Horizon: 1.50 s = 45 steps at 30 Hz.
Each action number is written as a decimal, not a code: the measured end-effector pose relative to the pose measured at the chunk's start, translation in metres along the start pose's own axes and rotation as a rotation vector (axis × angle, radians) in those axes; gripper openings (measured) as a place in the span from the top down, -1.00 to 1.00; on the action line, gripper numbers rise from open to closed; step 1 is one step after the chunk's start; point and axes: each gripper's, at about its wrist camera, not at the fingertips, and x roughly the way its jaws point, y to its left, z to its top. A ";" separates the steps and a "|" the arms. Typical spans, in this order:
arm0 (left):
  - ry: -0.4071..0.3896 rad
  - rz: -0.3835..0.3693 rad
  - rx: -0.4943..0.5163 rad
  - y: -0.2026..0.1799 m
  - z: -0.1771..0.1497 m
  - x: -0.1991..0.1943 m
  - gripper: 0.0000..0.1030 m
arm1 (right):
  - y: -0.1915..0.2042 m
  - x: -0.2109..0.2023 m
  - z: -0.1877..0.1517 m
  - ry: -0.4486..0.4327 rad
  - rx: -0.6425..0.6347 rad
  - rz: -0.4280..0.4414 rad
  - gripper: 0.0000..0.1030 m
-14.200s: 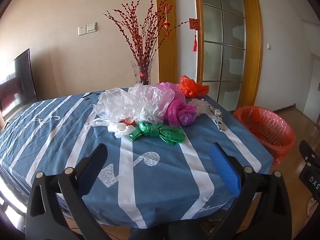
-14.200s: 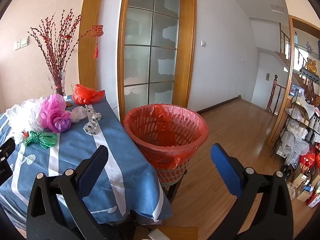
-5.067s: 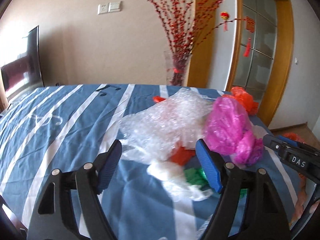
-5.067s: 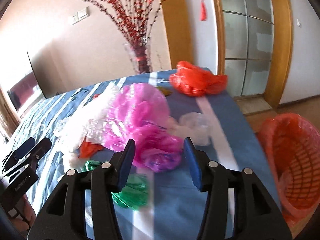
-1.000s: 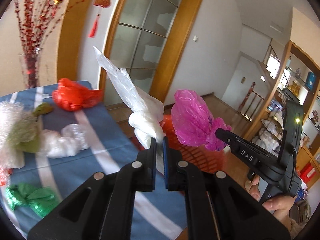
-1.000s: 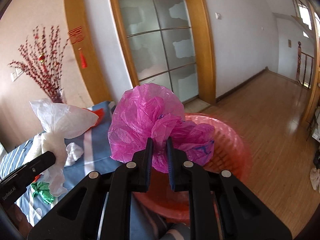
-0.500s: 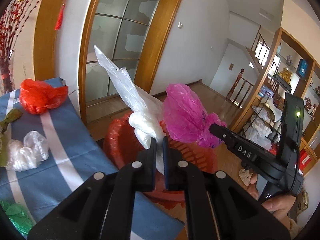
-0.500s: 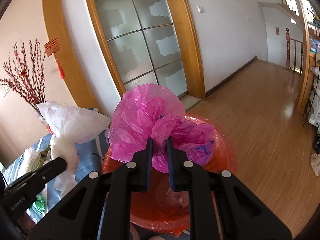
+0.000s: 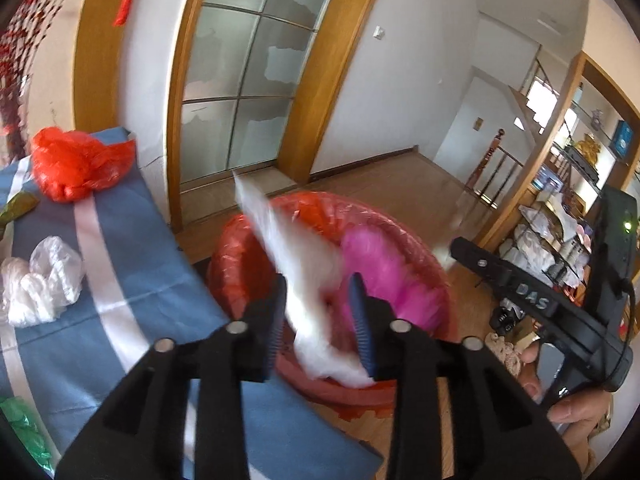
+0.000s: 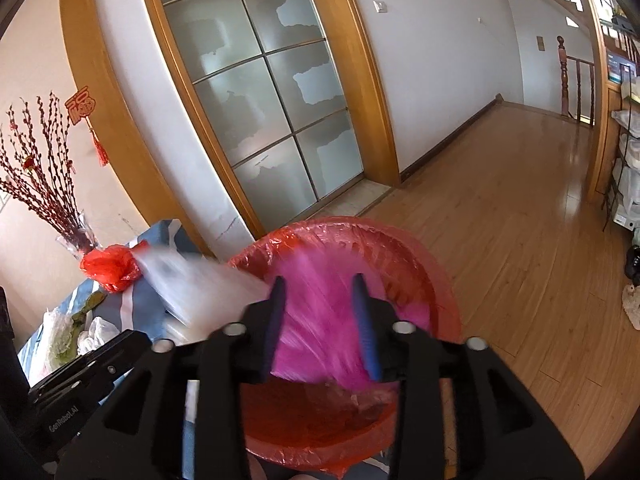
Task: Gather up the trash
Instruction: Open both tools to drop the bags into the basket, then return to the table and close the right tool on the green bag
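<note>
Both jaw pairs had just been opening: left gripper (image 9: 320, 320) spread, blurred white plastic bag (image 9: 308, 280) dropping between; right gripper (image 10: 320, 316) spread, crumpled pink plastic bag (image 10: 316, 320) falling into red-lined round basket (image 10: 432, 280) at 12 o'clock. Best kept jaws wide, centred over rim

A: How many bags show?
B: One blurred white plastic bag (image 9: 304, 280), one magenta plastic bag (image 10: 320, 320), one crumpled red plastic bag (image 9: 76, 164), one small white wad (image 9: 40, 280).
A: Bins?
B: One red lined basket (image 10: 436, 280).
</note>
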 end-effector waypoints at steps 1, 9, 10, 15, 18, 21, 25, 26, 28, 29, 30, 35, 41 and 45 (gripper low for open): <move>0.001 0.011 -0.010 0.005 -0.002 -0.002 0.29 | 0.001 -0.002 -0.001 -0.007 -0.004 -0.007 0.05; -0.017 0.165 -0.014 0.034 -0.016 -0.036 0.06 | 0.016 -0.008 -0.004 -0.019 -0.074 -0.006 0.00; -0.024 0.185 -0.016 0.038 -0.018 -0.042 0.01 | 0.021 -0.008 -0.006 -0.015 -0.085 0.001 0.00; -0.071 0.306 -0.051 0.072 -0.034 -0.088 -0.14 | 0.046 -0.009 -0.016 0.012 -0.152 0.052 0.00; -0.099 0.384 -0.076 0.095 -0.047 -0.117 -0.22 | 0.071 -0.008 -0.024 0.036 -0.198 0.106 0.00; -0.126 0.475 -0.099 0.118 -0.059 -0.147 -0.24 | 0.105 -0.008 -0.037 0.068 -0.262 0.184 0.00; -0.143 0.588 -0.132 0.147 -0.078 -0.181 -0.27 | 0.150 -0.012 -0.057 0.106 -0.350 0.287 0.00; -0.147 0.618 -0.143 0.156 -0.083 -0.190 -0.27 | 0.159 -0.013 -0.061 0.112 -0.367 0.307 0.00; -0.155 0.660 -0.166 0.168 -0.090 -0.205 -0.27 | 0.183 -0.016 -0.072 0.132 -0.406 0.361 0.00; -0.161 0.681 -0.182 0.176 -0.095 -0.214 -0.27 | 0.194 -0.017 -0.078 0.142 -0.425 0.386 0.00; -0.166 0.698 -0.197 0.181 -0.099 -0.222 -0.28 | 0.204 -0.019 -0.082 0.153 -0.441 0.410 0.00; -0.189 0.745 -0.277 0.205 -0.115 -0.250 -0.33 | 0.257 -0.023 -0.113 0.211 -0.538 0.515 0.00; -0.200 0.764 -0.333 0.221 -0.131 -0.271 -0.33 | 0.297 -0.022 -0.147 0.278 -0.641 0.565 0.00; -0.207 0.765 -0.357 0.228 -0.139 -0.280 -0.33 | 0.314 -0.017 -0.164 0.319 -0.685 0.570 0.00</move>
